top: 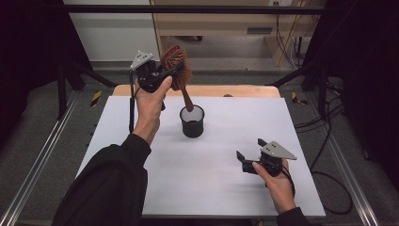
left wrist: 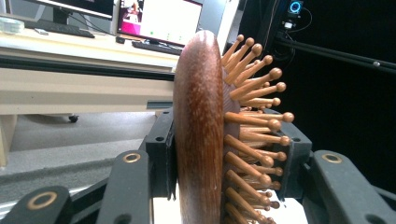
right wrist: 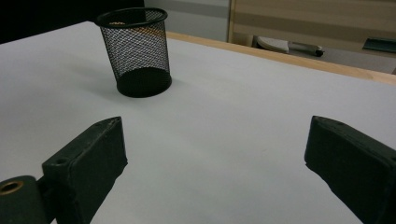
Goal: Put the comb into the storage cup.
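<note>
The left gripper (top: 162, 74), up in the upper middle of the high view, has its jaws clamped on the head of a wooden hairbrush (top: 177, 70) — one jaw against the smooth back, the other in among the pins — and the handle hangs down with its tip at, or just inside, the rim of the black mesh cup (top: 192, 121) in the centre of the frame. By my reckoning this is the moment of feeding brush into cup, or drawing it out; either way the trick is to keep the handle in line with the cup's opening and move straight, because that light cup could tip if the handle levers on its wall. The right gripper (top: 249, 153), lower right, rests low over the white desk (top: 235, 188) with jaws spread wide and nothing between them — well placed to steady the cup if needed. The brush itself: dark reddish wood, glossy rounded back, rows of paler ball-tipped pins.
</note>
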The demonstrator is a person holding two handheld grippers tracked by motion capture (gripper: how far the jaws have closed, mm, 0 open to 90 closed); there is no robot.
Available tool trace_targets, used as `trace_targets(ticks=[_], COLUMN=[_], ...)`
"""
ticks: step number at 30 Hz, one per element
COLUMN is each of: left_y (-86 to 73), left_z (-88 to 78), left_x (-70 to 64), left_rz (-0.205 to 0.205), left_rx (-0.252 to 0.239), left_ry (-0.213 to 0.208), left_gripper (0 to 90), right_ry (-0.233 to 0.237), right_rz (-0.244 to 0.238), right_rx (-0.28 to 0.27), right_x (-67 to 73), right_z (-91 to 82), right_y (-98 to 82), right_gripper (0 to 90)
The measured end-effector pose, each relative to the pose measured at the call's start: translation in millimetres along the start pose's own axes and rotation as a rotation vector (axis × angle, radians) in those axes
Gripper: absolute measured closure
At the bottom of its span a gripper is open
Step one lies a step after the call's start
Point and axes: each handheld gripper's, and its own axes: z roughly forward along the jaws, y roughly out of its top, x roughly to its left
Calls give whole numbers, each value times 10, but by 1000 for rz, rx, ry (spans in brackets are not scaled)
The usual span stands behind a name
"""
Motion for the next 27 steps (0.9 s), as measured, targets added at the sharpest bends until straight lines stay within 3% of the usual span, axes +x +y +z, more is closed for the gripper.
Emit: trace_targets(ticks=[7, 19, 24, 27], left_y=[-72, -178, -201, -222], left_z=[26, 53, 38, 43], left_x=[12, 49, 18, 0], left_rz=[-15, -12, 5, 36], left_rx=[-24, -11, -7, 1], left_ry=[16, 24, 30, 36], left_gripper=[519, 518, 518, 518], right_ry=[6, 24, 23, 37], right_rz=[-7, -10, -10, -10], right_rx=[-2, -8, -13, -13], right_x=[7, 11, 13, 13], right_z=[-1, -5, -12, -22], right_y=[-2, -4, 1, 1], right_gripper=[62, 60, 41, 37])
